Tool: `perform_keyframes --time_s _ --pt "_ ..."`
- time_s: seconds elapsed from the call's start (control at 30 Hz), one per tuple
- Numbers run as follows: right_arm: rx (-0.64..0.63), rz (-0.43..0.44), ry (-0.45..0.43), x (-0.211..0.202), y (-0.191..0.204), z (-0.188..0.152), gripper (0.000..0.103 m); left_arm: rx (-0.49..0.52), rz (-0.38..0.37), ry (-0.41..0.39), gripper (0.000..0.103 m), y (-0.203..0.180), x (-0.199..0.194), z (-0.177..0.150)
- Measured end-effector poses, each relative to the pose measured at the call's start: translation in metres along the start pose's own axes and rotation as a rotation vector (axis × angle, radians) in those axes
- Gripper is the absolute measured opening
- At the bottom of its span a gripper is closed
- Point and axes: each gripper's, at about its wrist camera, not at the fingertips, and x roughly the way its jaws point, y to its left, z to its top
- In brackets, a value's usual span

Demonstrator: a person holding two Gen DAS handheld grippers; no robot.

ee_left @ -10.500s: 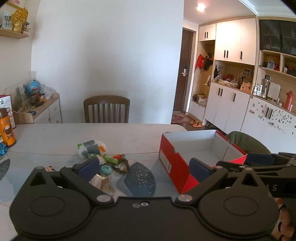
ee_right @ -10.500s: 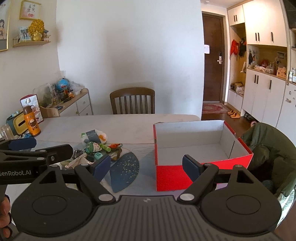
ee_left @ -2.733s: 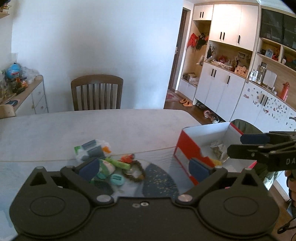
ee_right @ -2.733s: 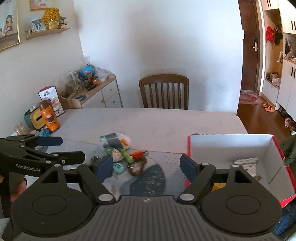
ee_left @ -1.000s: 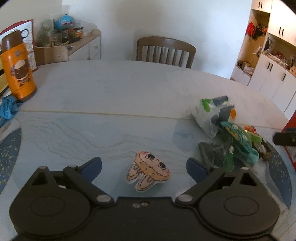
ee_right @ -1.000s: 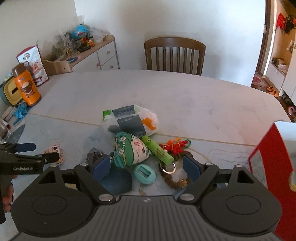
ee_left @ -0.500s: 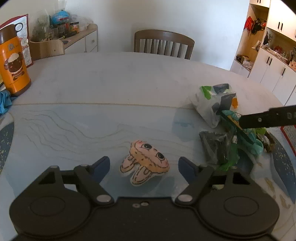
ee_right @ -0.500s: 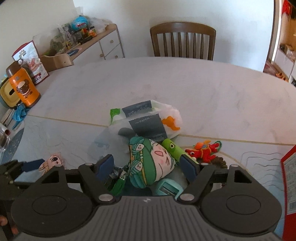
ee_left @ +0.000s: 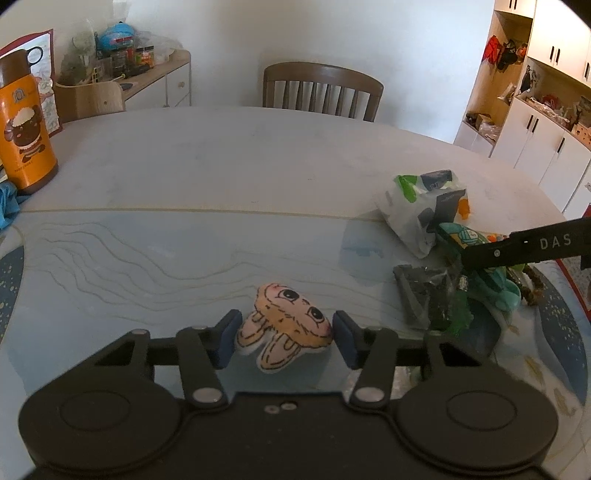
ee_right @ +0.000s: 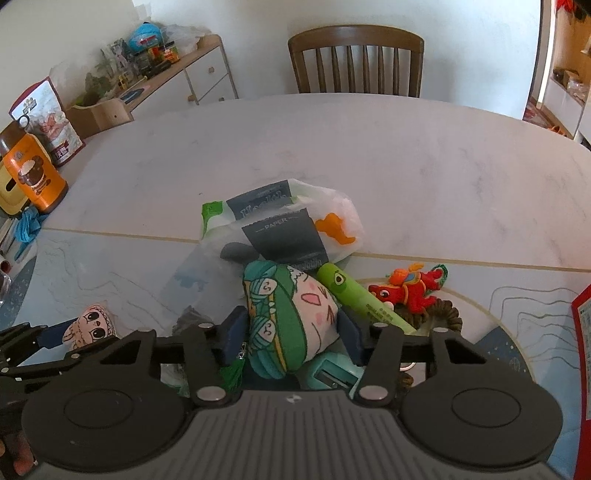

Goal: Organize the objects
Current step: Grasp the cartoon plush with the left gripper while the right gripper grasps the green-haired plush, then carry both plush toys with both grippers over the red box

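The left hand-held gripper (ee_left: 284, 338) pinches a small peach plush (ee_left: 286, 326) lying on the counter (ee_left: 221, 166) — the right hand-held gripper (ee_right: 291, 332) clamps a green-haired plush (ee_right: 291, 317) in the clutter, a tissue pack (ee_right: 284, 225) just beyond.

A white wall (ee_left: 369, 33) is filling the top of both views. At the upper centre, a brown wooden chair (ee_left: 321, 90) is standing behind the pale marble table (ee_left: 240, 155). At the upper left, a low sideboard (ee_right: 192, 70) with white drawers is carrying many small items. In the left wrist view, white cupboards (ee_left: 546, 122) with open wooden shelves are occupying the upper right. Daylight is lying softly on the table top, and a blue patterned mat (ee_left: 129, 258) is covering its near part.
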Motion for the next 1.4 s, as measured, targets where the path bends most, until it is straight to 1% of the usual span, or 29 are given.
perform_keyframes --time_s 0.07,0.23,0.4,0.63,0.93,1.2,1.4 --pt "-0.002 0.0 0.0 -0.001 0.0 -0.001 0.047 0.001 -0.001 0.0 0.05 0.0 -0.001 0.001" --pt "-0.02 0.003 -0.001 -0.006 0.001 -0.002 0.042 0.001 -0.006 0.007 0.047 0.0 -0.003 0.003" --pt "-0.011 0.026 -0.019 -0.022 0.001 -0.001 0.042 -0.001 -0.017 0.001 0.047 -0.004 -0.011 0.007" --pt "0.009 0.072 -0.048 -0.06 -0.001 -0.001 0.042 0.015 -0.04 -0.005 0.046 -0.017 -0.034 0.017" --pt "0.019 0.126 -0.083 -0.121 -0.007 -0.01 0.042 0.022 -0.12 -0.044 0.047 -0.041 -0.073 0.031" --pt "0.025 0.113 -0.113 -0.178 -0.022 -0.024 0.042 0.025 -0.206 -0.051 0.047 -0.072 -0.102 0.042" --pt "0.047 0.092 -0.153 -0.216 -0.046 -0.035 0.042 0.062 -0.271 -0.059 0.047 -0.111 -0.118 0.05"
